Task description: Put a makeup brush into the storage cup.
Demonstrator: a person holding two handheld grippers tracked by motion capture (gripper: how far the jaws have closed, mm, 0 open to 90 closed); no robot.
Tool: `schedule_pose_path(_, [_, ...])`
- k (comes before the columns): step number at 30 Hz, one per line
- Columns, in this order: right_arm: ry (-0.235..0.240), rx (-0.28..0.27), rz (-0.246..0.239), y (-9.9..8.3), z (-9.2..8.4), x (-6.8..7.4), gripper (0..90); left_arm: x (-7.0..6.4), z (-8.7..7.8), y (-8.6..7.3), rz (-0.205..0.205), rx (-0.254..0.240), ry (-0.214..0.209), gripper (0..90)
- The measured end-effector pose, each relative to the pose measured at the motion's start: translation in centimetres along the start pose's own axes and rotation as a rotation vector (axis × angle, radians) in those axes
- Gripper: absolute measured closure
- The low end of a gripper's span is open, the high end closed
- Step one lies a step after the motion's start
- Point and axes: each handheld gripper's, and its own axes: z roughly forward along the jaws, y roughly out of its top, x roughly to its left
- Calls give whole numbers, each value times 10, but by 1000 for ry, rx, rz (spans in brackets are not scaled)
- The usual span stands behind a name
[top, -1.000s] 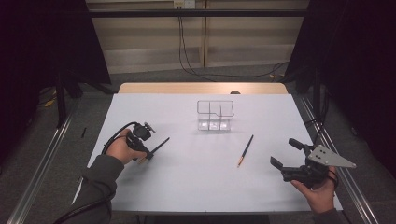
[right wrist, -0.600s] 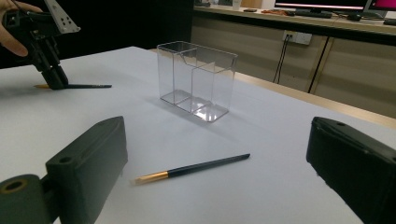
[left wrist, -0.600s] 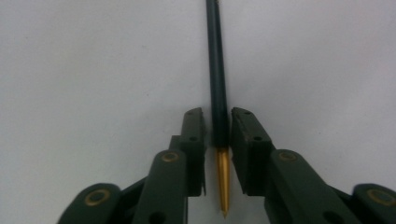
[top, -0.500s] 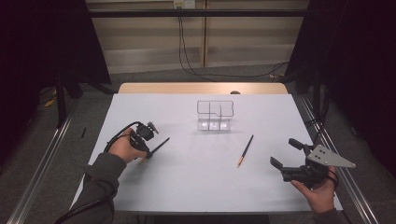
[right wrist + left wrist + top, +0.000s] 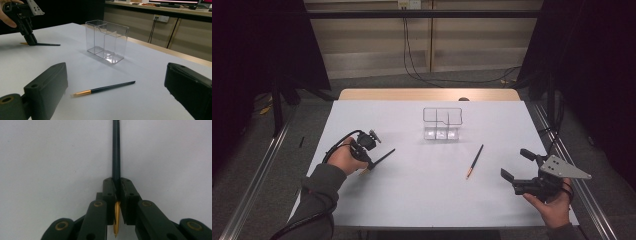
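My left gripper (image 5: 368, 159) (image 5: 116, 181) stands tip-down on the white table (image 5: 422, 200), shut on a thin dark pen with a gold end (image 5: 384, 155) (image 5: 116, 150). The dark shaft runs out ahead of the jaws and the gold tip pokes out behind them. A second dark pen with a gold end (image 5: 474, 161) (image 5: 105, 88) lies loose right of centre. A clear divided holder (image 5: 442, 122) (image 5: 106, 41) stands upright at the middle back. My right gripper (image 5: 514, 163) (image 5: 116, 75) hovers open near the right edge, nothing between its jaws, with the loose pen ahead of it.
The table ends in a wooden strip (image 5: 427, 94) at the back. Metal rails (image 5: 257, 170) run along both sides on the floor. In the right gripper view the left gripper (image 5: 28, 38) and its pen (image 5: 48, 44) sit at the far left.
The left gripper's jaws have drawn together on the pen. Both hands and the loose pen stay where they were.
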Motion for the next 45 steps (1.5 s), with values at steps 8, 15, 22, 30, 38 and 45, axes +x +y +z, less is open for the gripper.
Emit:
schedule_pose_path(8, [-5,8,8,0,0,-1,32,1,-1,-1,2,-14,-8,834])
schedule_pose_path(15, [5,17,5,0,1,-1,25,3,-3,-3,10,-12,3,833])
schedule_pose_path(22, [6,25,6,0,2,-1,11,3,-6,-5,8,-32,-13,834])
schedule_pose_path(30, [19,32,-2,-1,3,0,5,0,-13,-1,13,-54,-30,834])
schedule_pose_path(38, [21,44,-1,0,3,-3,4,-8,-18,6,51,-71,-51,834])
schedule_pose_path(45, [37,54,-4,-1,6,-2,4,-20,-24,15,118,-84,-63,834])
